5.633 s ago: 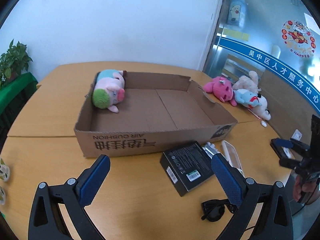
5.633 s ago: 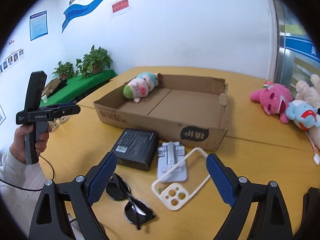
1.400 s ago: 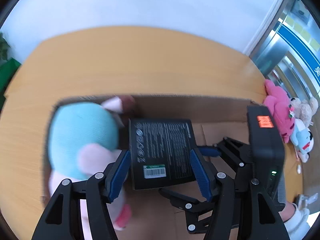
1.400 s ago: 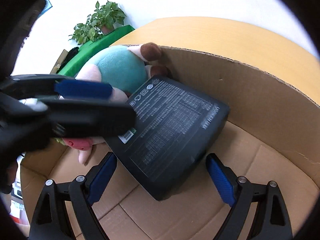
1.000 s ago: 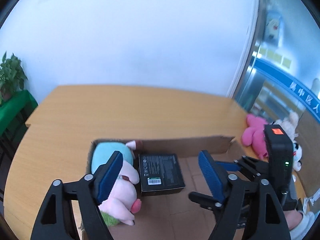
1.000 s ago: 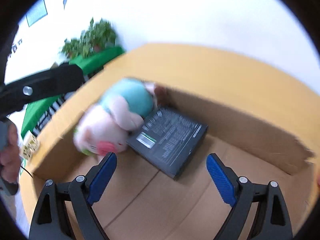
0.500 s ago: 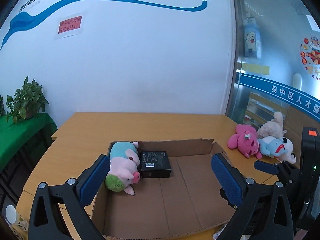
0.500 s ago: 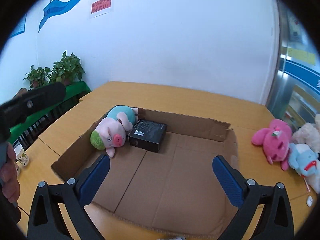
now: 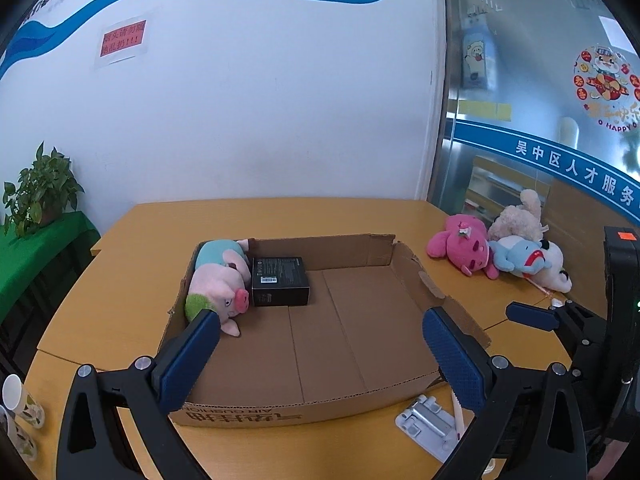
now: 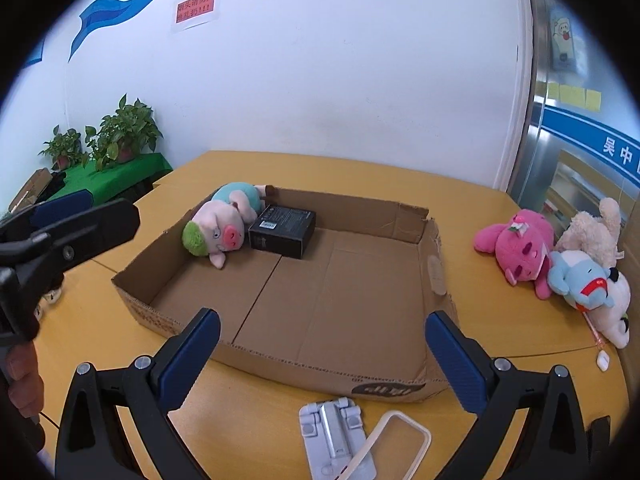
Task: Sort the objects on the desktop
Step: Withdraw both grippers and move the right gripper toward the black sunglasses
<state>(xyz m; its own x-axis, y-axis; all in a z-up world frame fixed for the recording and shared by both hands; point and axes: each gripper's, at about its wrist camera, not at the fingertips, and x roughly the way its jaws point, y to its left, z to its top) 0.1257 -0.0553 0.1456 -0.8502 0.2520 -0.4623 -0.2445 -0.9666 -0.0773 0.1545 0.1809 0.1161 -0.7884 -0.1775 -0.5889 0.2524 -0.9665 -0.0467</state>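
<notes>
Lying inside the cardboard box (image 9: pixel 404 264) at about ten o'clock, the pig toy (image 9: pixel 218 282) touches the black box (image 9: pixel 280 280), which sits just to its right by the back wall. Both tools are wide open with nothing between their blue pads: the left gripper (image 9: pixel 320 356) and the right gripper (image 10: pixel 322 354). At five o'clock, on the table (image 10: pixel 500 332) near the box, lie a grey stand (image 10: pixel 334 432) and what may be a clear phone case (image 10: pixel 396 440), while three soft toys (image 10: pixel 560 256) sit at three o'clock.
</notes>
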